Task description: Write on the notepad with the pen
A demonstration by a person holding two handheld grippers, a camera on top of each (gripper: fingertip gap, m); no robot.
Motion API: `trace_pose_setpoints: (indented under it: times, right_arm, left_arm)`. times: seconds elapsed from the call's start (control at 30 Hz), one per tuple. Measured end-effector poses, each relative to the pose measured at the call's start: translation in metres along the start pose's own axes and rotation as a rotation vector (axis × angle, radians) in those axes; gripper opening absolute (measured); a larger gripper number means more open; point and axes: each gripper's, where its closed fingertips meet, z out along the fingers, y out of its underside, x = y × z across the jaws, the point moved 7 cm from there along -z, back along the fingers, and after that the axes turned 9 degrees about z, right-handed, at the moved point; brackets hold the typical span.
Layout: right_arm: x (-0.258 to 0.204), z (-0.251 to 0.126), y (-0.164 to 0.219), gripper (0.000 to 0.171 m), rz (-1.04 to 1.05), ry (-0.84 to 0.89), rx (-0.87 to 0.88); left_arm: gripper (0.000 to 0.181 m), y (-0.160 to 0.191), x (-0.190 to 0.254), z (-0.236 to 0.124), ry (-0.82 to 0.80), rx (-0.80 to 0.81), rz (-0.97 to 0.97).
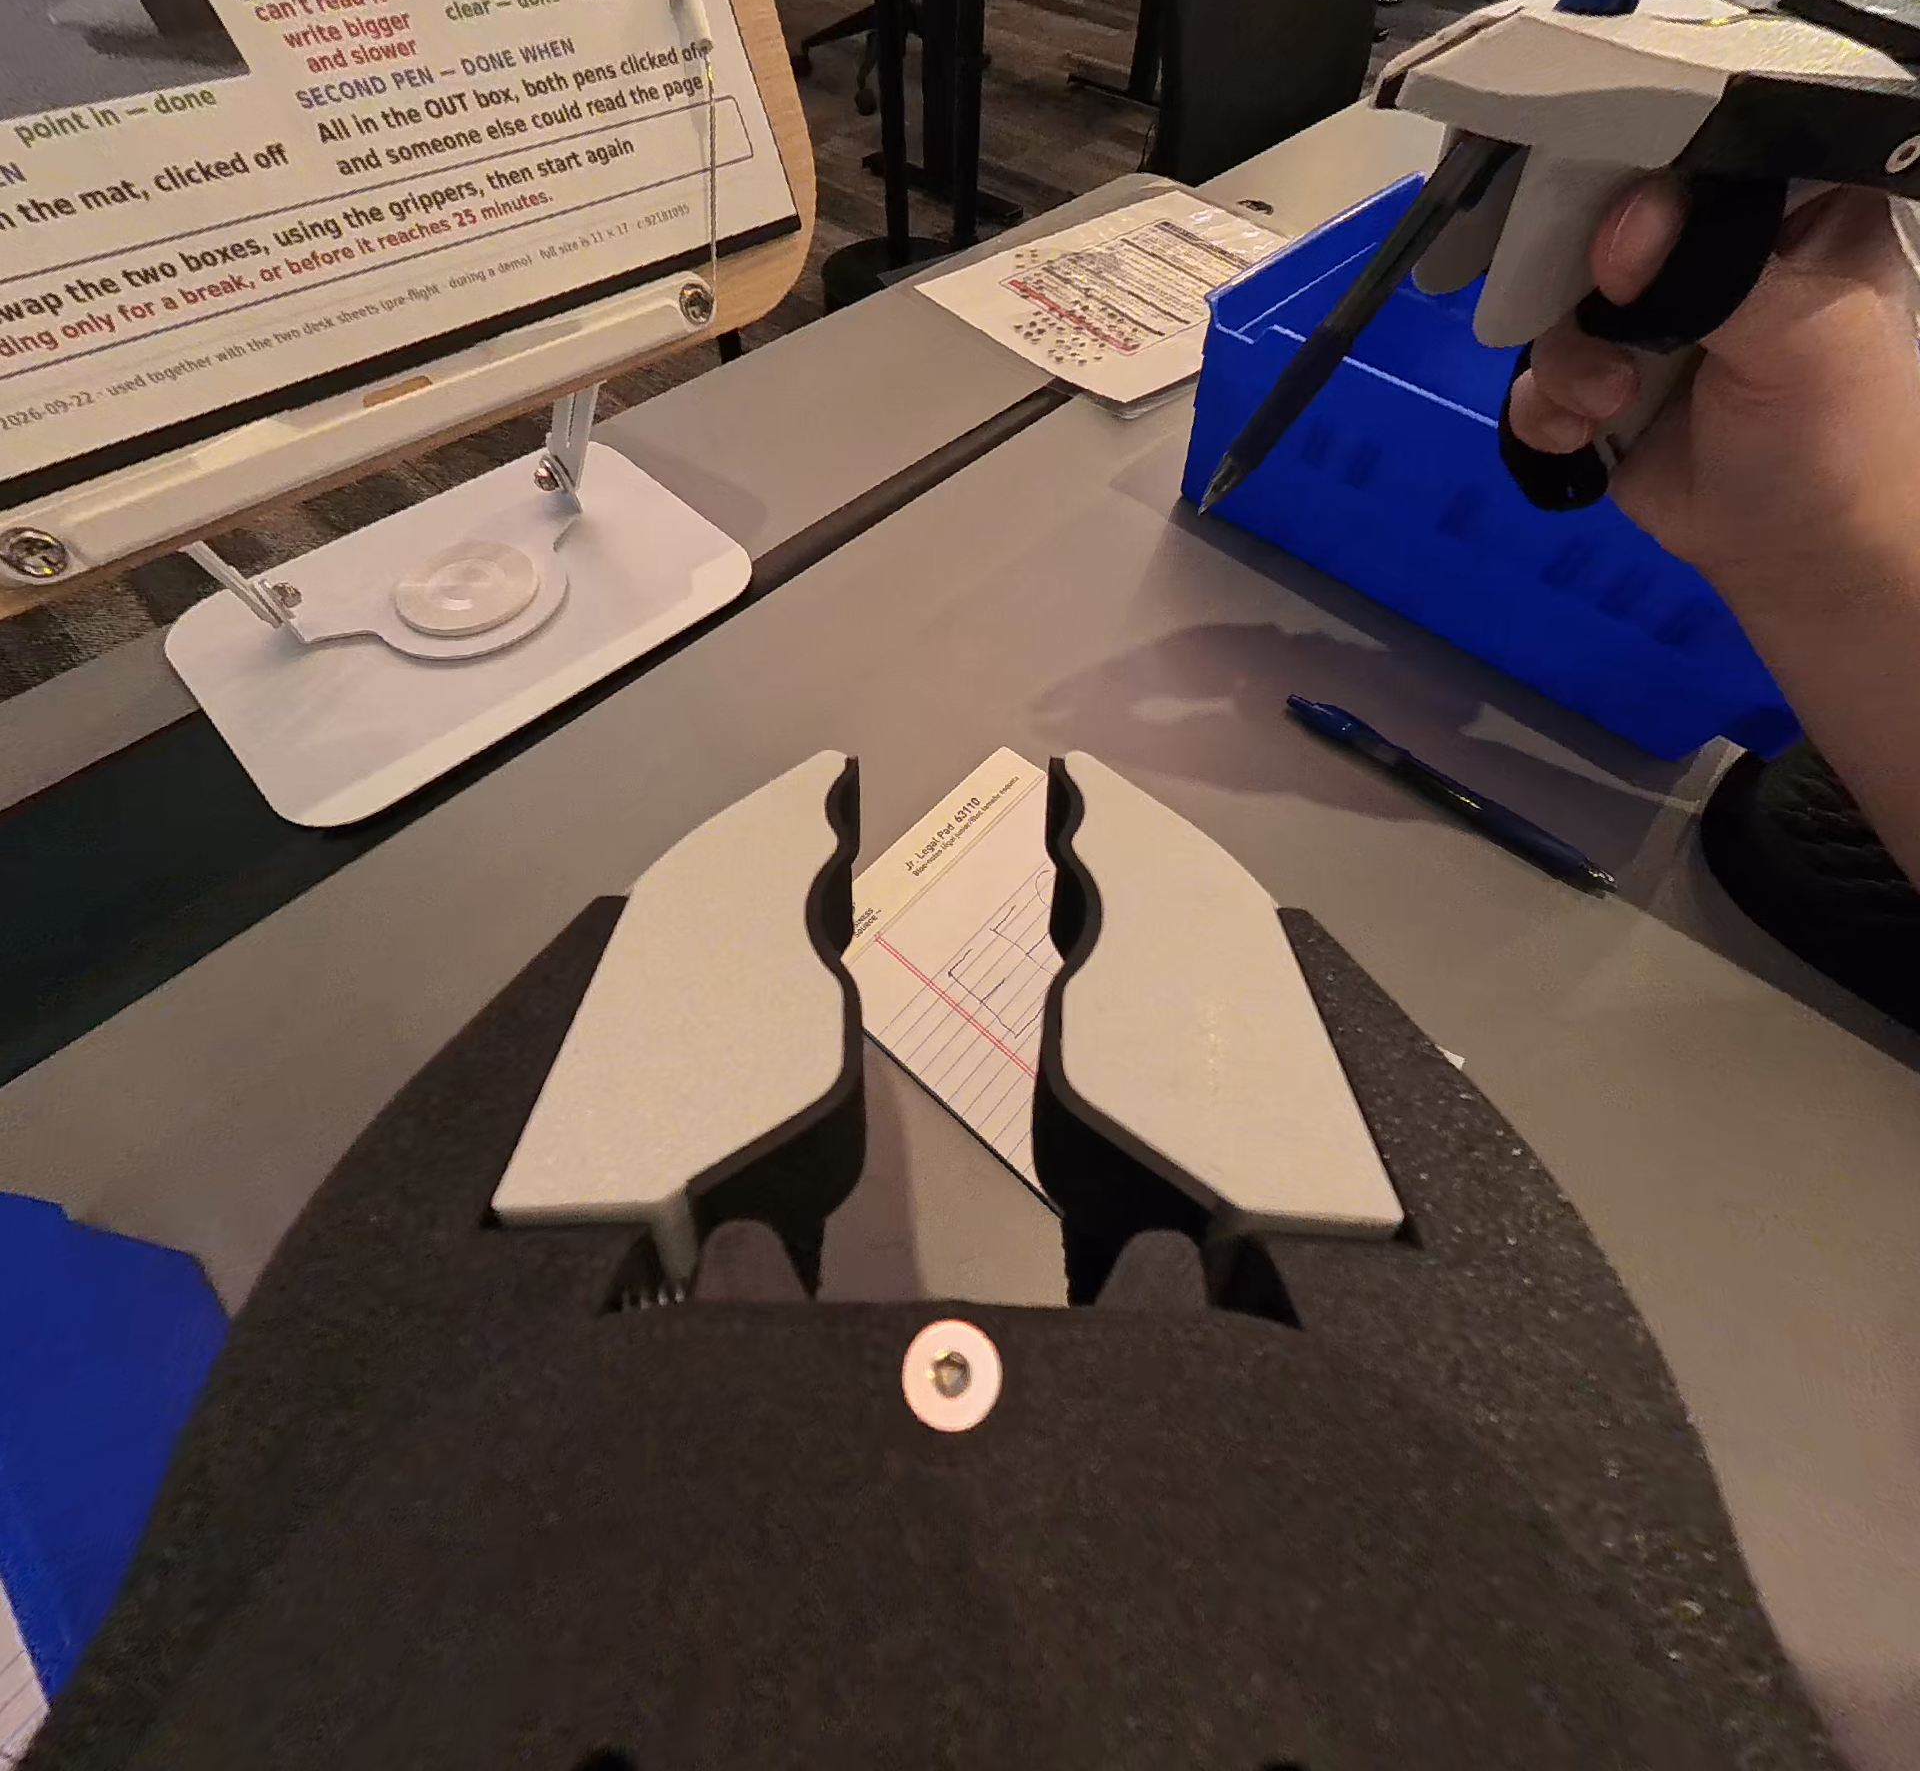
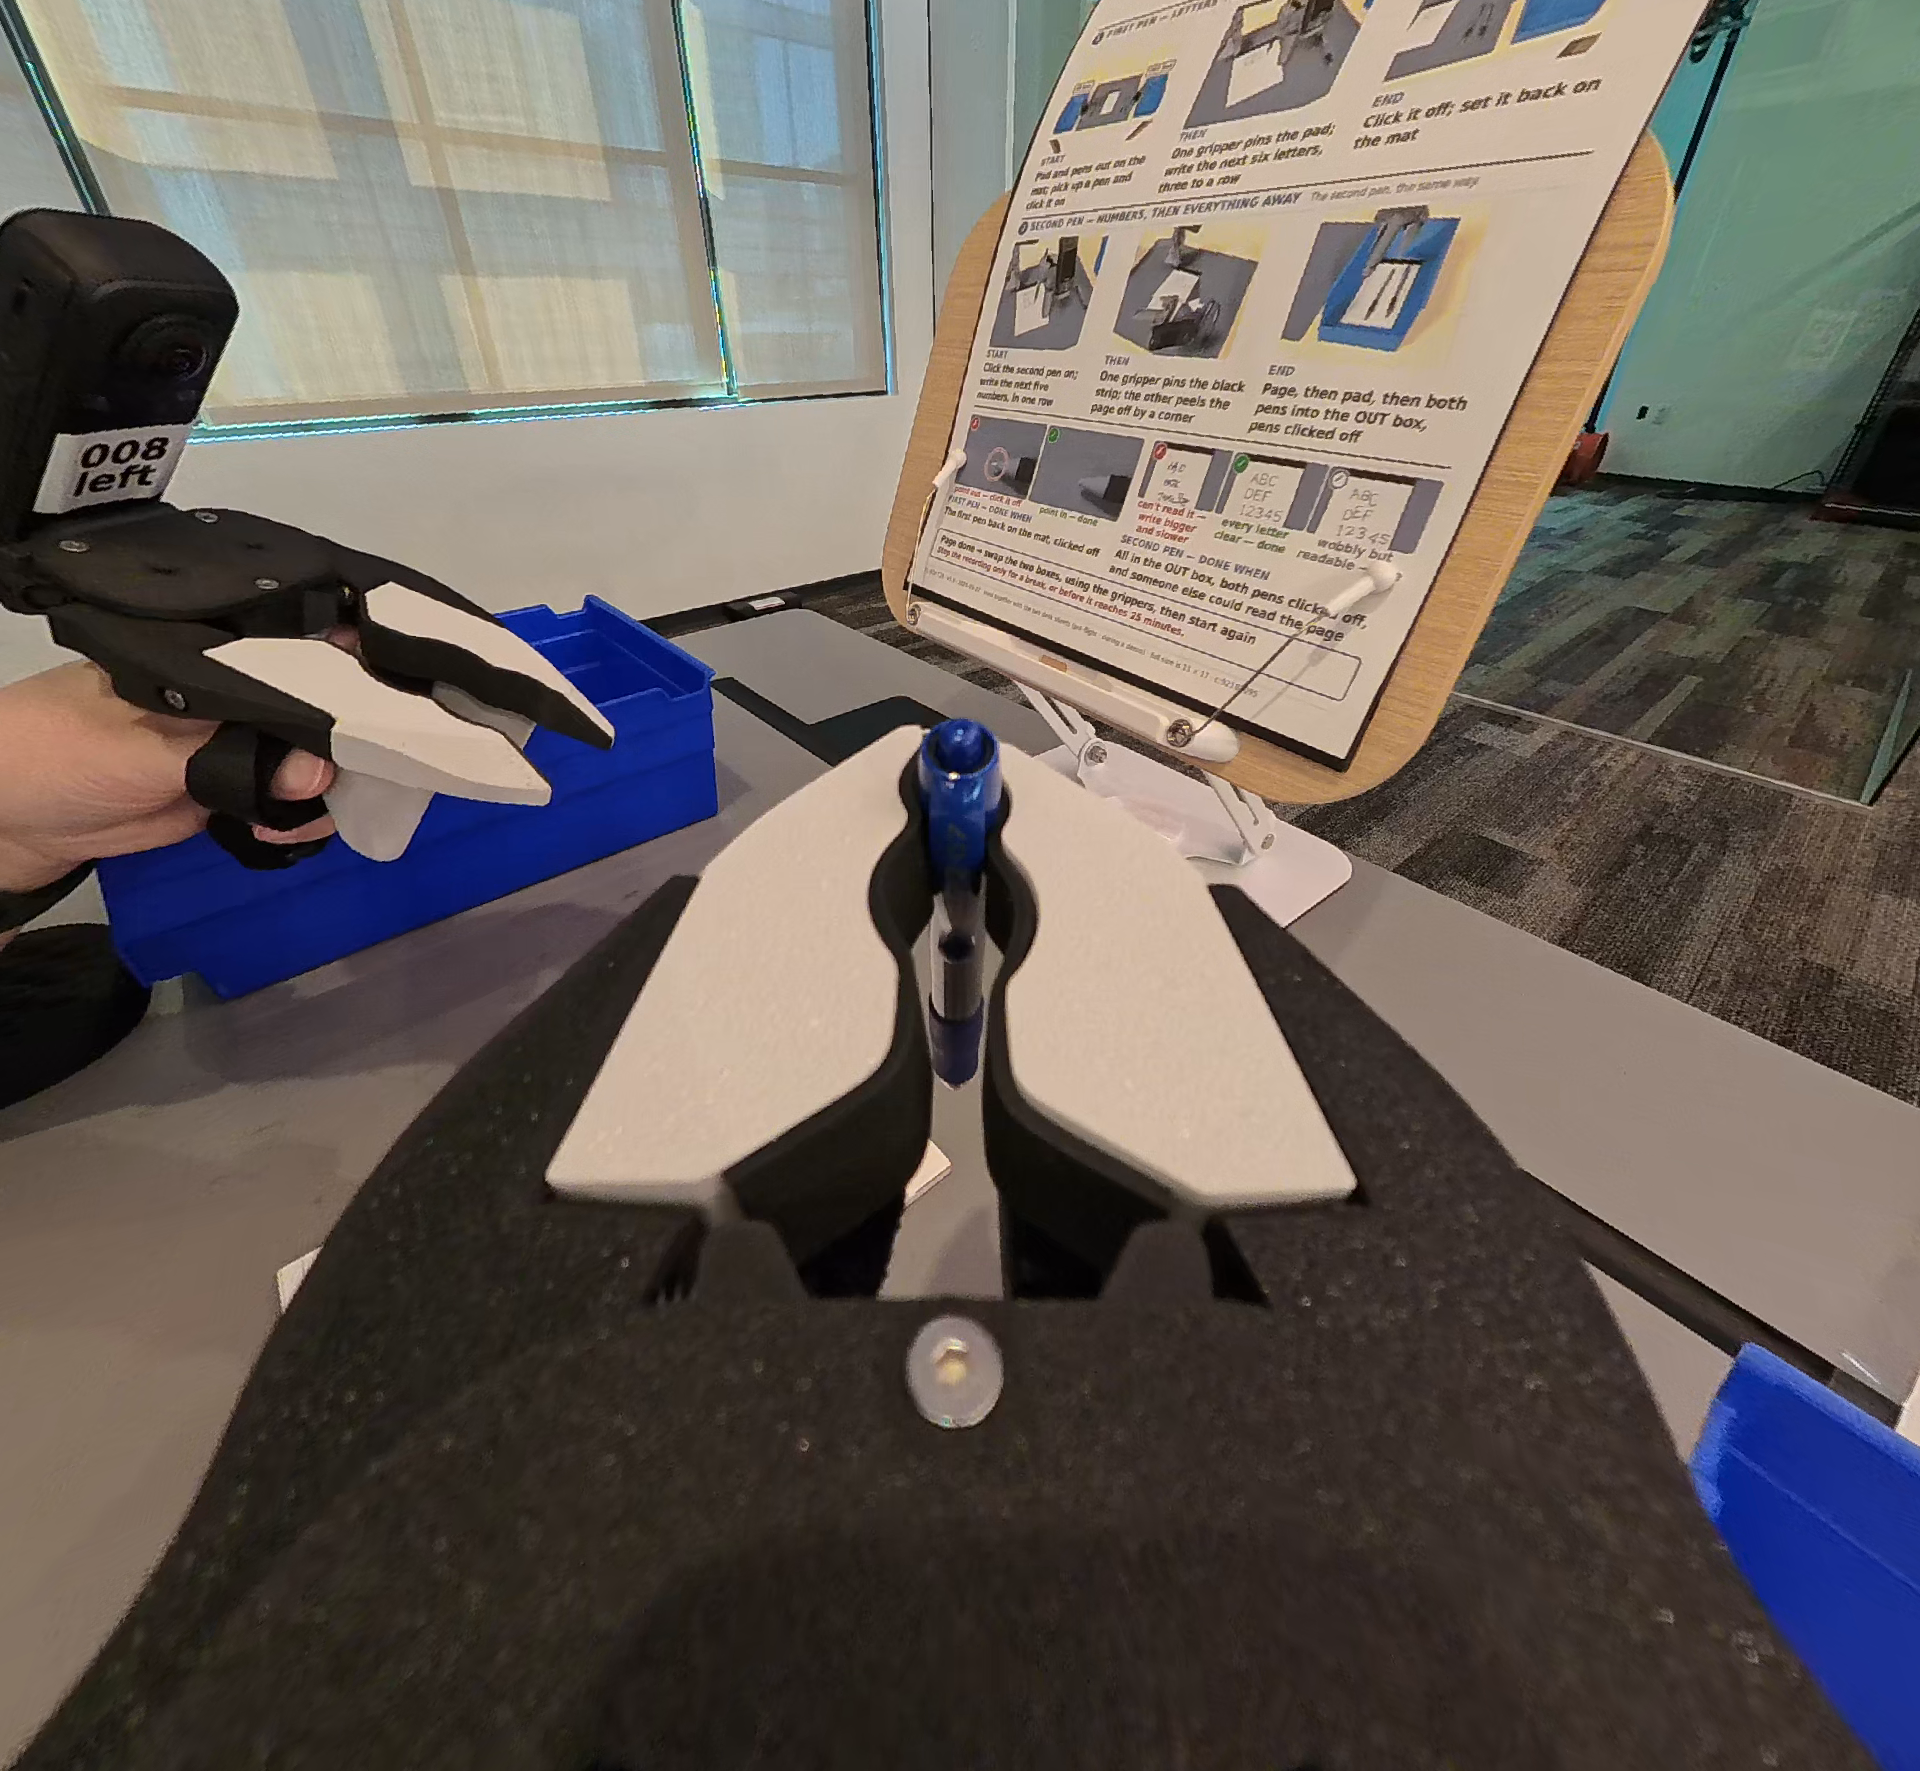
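A white lined notepad [image 1: 956,952] lies on the grey table and bears some pen strokes. My left gripper [image 1: 951,776] hovers over it, open and empty, with the pad showing between its fingers. It also shows at the left of the right wrist view [image 2: 577,765]. My right gripper [image 2: 956,786] is shut on a blue pen [image 2: 956,900], held upright with its tip down. In the left wrist view the right gripper [image 1: 1455,100] holds that pen [image 1: 1340,319] in the air, right of the pad, tip clear of the table. A pad corner [image 2: 932,1173] shows below the right gripper.
A second blue pen [image 1: 1444,791] lies on the table right of the pad. A blue bin [image 1: 1455,474] stands behind it, another blue bin [image 2: 520,786] on the left side. An instruction board [image 1: 364,111] on a white stand [image 1: 468,620] is at the back. The grippers' ends are close to 15 cm from one another.
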Motion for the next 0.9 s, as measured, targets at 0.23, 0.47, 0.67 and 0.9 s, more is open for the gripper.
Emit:
trace_pose_setpoints:
  times: [0.23, 0.47, 0.67, 0.9]
  right_arm:
    - [-0.0007, 0.0023, 0.0015, 0.004, -0.007, -0.003, -0.008]
    - [-0.0016, 0.0035, 0.0047, 0.005, -0.001, -0.001, -0.016]
    - [-0.0042, 0.0063, 0.0064, 0.005, -0.024, 0.004, -0.032]
    - [-0.0027, 0.0028, 0.0031, 0.005, -0.014, 0.002, -0.018]
  left_arm:
    - [0.034, 0.0002, -0.0021, -0.0016, -0.004, -0.004, -0.012]
    - [0.034, -0.0035, -0.0022, -0.0079, 0.008, 0.009, -0.028]
    - [0.034, -0.0033, -0.0026, -0.0078, 0.011, 0.009, -0.029]
    - [0.034, -0.0023, -0.0037, -0.0076, 0.000, 0.002, -0.033]
